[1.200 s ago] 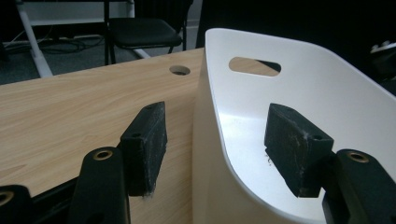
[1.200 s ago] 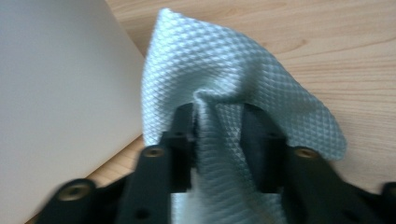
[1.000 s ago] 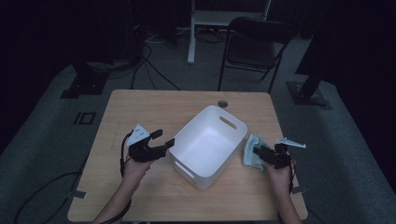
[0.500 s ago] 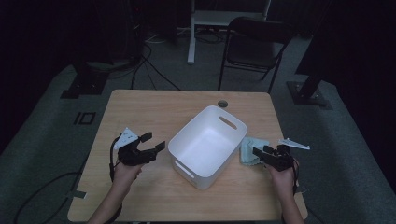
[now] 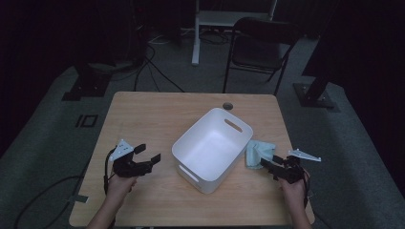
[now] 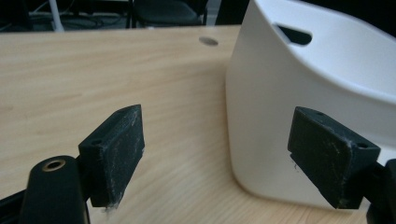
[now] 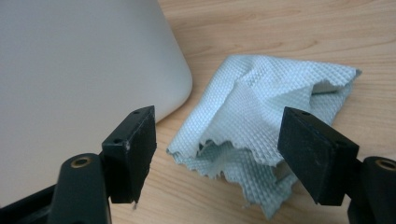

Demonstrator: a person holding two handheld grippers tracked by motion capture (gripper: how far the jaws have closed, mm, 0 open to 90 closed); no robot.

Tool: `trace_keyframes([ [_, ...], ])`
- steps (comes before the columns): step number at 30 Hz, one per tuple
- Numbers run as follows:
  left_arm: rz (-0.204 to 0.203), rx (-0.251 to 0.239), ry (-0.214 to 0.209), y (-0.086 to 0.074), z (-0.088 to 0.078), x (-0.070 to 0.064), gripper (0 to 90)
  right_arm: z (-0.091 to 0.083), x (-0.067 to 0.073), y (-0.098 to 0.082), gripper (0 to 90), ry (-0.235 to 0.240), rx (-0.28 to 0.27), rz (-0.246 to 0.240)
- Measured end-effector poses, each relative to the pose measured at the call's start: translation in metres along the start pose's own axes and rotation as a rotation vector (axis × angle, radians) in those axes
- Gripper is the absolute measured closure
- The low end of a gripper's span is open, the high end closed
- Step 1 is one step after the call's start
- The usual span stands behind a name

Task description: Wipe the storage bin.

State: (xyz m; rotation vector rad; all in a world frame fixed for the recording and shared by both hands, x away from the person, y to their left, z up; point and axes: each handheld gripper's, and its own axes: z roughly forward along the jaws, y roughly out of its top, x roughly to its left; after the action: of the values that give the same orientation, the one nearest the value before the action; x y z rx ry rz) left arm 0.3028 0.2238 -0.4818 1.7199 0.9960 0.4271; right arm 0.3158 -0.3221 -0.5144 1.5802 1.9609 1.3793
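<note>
1. At the middle of the light wooden table (image 5: 157, 114) stands a white plastic tub with slot handles (image 5: 212, 149), set cornerwise to the table edges, inside bare. All places below are given from this tub.
2. Just off the tub's right side lies a crumpled pale blue-green waffle-weave cloth (image 5: 259, 152), flat on the wood. In the right gripper view the cloth (image 7: 261, 126) sits beside the tub's rounded corner (image 7: 84, 60); whether cloth and wall touch cannot be told.
3. Right gripper (image 5: 267, 164): to the right of the tub, at the near edge of the cloth, held level and pointing toward the cloth. Its jaws have just been opening and stand wide. The cloth's ragged near edge lies between and beyond them, but neither pad presses on it: released.
4. Left gripper (image 5: 148, 153): to the left of the tub, apart from its wall, low over bare wood, pointing toward the tub. Jaws have just been opening; nothing between them, released. In the left gripper view the tub wall (image 6: 280, 107) stands behind the right-hand jaw.
5. A small round hole in the tabletop (image 5: 228, 105) lies just behind the tub's far corner.
6. On the floor beyond the table: a black folding chair (image 5: 260, 47).
</note>
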Motion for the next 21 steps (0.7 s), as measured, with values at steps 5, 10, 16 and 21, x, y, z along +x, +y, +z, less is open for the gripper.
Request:
trace_keyframes([
  [5,-0.01,0.003,0.03,-0.016,-0.002,0.003,19.3,-0.001,0.001,-0.008,26.9,0.005,-0.001,0.008],
  [10,-0.032,-0.032,0.09,-0.03,-0.006,0.005,19.3,-0.003,0.0,-0.014,23.7,0.001,-0.027,0.005],
  [16,-0.02,0.0,0.102,-0.039,-0.01,0.005,19.3,-0.006,0.002,-0.021,23.6,-0.004,-0.007,-0.016],
  [21,-0.029,0.043,0.114,-0.052,-0.013,0.007,19.3,-0.008,0.004,-0.03,23.6,-0.005,0.009,-0.028],
])
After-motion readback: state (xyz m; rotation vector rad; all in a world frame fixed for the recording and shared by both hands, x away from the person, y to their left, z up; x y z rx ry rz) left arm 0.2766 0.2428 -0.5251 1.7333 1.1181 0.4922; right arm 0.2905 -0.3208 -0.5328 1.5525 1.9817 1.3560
